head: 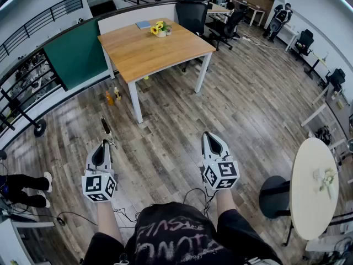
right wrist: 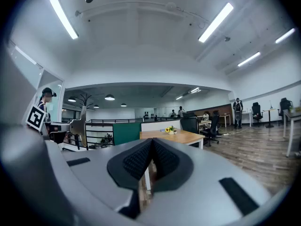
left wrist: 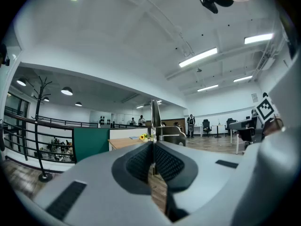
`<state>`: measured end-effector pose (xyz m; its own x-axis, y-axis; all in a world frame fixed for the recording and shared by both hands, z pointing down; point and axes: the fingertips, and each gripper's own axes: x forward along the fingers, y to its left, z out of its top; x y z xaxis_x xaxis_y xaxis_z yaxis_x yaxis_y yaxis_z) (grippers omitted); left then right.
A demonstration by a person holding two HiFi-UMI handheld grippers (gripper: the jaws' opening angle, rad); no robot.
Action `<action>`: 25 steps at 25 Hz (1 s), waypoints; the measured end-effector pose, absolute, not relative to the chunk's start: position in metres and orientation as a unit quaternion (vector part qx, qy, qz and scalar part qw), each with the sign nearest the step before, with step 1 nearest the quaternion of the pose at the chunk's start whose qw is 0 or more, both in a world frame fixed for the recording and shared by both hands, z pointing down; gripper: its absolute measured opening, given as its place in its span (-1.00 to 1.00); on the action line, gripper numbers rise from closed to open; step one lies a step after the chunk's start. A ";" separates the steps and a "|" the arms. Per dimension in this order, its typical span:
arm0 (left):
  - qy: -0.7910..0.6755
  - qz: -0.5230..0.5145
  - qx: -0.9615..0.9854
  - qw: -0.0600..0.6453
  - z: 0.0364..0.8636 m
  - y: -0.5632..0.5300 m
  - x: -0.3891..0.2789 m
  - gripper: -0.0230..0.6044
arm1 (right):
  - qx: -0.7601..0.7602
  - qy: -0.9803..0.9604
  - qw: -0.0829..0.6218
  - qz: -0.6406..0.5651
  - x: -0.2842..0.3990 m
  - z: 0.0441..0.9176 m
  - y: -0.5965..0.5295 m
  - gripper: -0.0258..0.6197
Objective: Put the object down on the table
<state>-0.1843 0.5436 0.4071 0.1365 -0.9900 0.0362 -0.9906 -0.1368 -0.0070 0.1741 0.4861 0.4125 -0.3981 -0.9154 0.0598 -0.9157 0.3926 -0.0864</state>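
Observation:
My left gripper [head: 103, 146] is shut on a thin, flat metal object [head: 105, 126] that sticks out forward past its tips. In the left gripper view the object [left wrist: 154, 119] stands edge-on as a narrow upright blade between the closed pads. Seen from the right gripper view, its grey flat side [right wrist: 81, 121] shows at the left. My right gripper [head: 210, 137] is shut with nothing in it, its pads [right wrist: 160, 157] meeting. Both grippers hang over the wood floor, well short of the wooden table [head: 165, 54], which carries a pot of yellow flowers [head: 160, 29] and a blue book [head: 143, 24].
A green partition [head: 77, 54] and a black railing [head: 22, 93] run along the left. Bottles [head: 110, 96] stand on the floor by the table leg. An office chair [head: 193, 12] is behind the table. A round white table [head: 314, 186] and a black stool [head: 274, 195] are at the right.

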 end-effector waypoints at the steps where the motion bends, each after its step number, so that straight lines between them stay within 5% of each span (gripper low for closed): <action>1: -0.657 0.016 0.754 0.009 0.408 0.544 -0.184 -0.88 | 0.550 -0.833 0.000 0.054 0.176 0.413 0.487 -0.91; 25: -0.640 0.008 0.768 0.012 0.411 0.544 -0.219 -0.88 | 0.573 -0.816 -0.024 0.067 0.149 0.419 0.498 -0.91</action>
